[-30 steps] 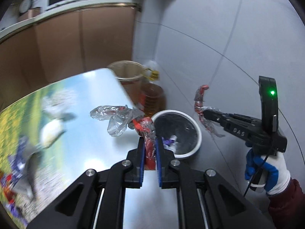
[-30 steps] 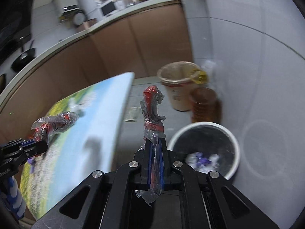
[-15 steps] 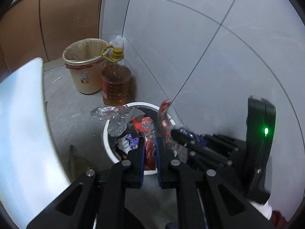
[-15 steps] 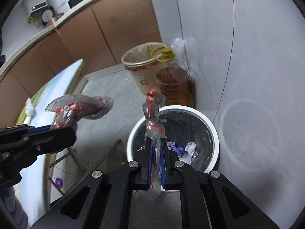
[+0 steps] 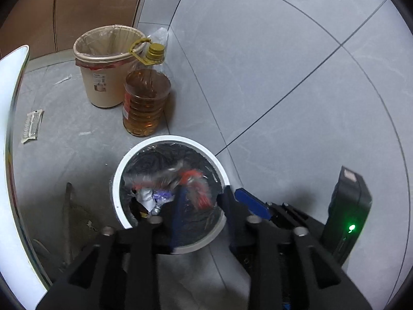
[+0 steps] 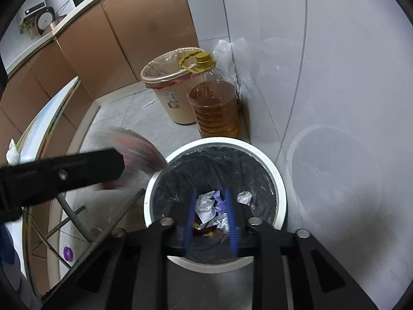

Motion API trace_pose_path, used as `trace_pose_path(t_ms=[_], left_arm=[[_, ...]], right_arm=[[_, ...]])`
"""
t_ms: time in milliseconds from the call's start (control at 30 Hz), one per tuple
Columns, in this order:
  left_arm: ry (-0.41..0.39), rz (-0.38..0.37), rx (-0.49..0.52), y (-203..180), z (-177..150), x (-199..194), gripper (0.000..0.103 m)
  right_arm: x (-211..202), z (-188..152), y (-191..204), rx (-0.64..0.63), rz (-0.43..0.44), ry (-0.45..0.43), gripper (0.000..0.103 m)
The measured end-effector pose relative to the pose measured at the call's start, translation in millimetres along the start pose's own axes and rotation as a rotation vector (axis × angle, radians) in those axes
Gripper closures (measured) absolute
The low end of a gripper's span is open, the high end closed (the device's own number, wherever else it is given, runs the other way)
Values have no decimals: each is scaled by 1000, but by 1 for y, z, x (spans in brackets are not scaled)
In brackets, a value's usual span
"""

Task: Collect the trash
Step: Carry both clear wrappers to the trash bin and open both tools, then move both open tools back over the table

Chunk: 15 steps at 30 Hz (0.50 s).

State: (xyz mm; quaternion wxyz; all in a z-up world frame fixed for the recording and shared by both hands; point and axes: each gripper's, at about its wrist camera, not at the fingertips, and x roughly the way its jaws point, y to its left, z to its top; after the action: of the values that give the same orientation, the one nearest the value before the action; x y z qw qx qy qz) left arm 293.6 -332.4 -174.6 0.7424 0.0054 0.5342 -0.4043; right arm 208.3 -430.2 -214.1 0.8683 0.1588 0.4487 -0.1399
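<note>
The red-and-clear plastic wrapper (image 5: pixel 191 180) shows as a motion-smeared streak over the mouth of the white bin (image 5: pixel 124 165); release well inside the rim so crinkly film cannot catch the edge; crumpled paper (image 6: pixel 206 205) lies on the black liner; left hand-held gripper (image 5: pixel 200 206) stands wide, right hand-held gripper (image 6: pixel 210 214) wide and empty; an oil bottle (image 5: pixel 145 103) is just beside the bin.

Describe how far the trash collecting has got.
Done: crumpled scraps lie in the white bin; the right gripper hangs open, empty, above it. In hand: a blurred red wrapper over the bin by the open left gripper. Left: perhaps the flat packet on the floor.
</note>
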Motion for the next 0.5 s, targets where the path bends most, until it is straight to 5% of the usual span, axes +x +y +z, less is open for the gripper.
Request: trace_pose_path(t_ms=[67,267,500], left_arm=[[-11,-8,-1,0,-2,-4,55],[-60,-21,-4,-3,-10,-33,55],[-223,54,25,-5,-31,-107,55]], right_arm=[[-4,-4,-1,5,-10,1,74],[-25,-12,5,6,-23,-24,64],[-70,-10,27,-35,10,-98,61]])
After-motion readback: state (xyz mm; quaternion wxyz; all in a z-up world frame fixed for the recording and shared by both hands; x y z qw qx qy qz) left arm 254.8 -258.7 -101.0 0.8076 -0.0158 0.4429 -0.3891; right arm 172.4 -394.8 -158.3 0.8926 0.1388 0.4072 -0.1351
